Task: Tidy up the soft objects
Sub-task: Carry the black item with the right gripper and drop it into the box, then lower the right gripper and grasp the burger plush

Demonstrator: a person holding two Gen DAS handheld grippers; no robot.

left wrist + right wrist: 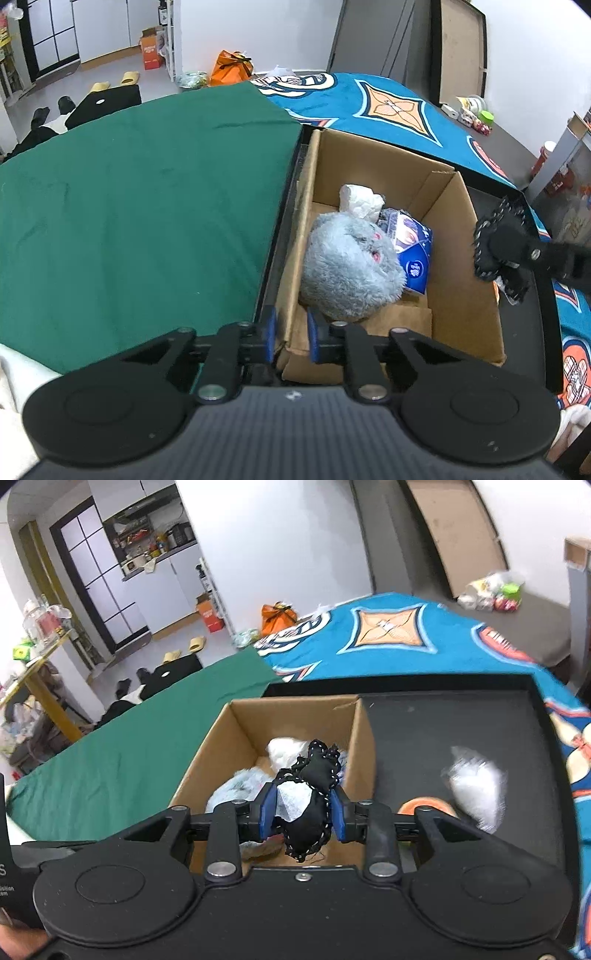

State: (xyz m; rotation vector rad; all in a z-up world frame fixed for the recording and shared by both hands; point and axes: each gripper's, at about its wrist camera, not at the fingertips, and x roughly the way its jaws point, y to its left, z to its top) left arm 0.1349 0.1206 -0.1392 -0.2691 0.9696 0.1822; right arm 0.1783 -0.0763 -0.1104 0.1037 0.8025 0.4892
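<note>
Already well along, judging by the cardboard box (pixel 373 221): inside lie a grey plush toy (pixel 351 266), a white crumpled wad (pixel 360 201) and a blue packet (pixel 415 254). Left gripper (pixel 290 332) clamped on the near wall of the box, blue pads pressing the cardboard from both sides, seemingly to steady it. Right gripper (pixel 301 808) clenched around a black stitched soft toy (pixel 314 786), with a white tag showing between the pads, held just above the open box. Probably about to drop this toy in. Still left outside, on the black tray (pixel 480 716) beside the box: a white fluffy item (pixel 476 782), blurred, and something orange (pixel 424 805), half hidden behind the gripper.
</note>
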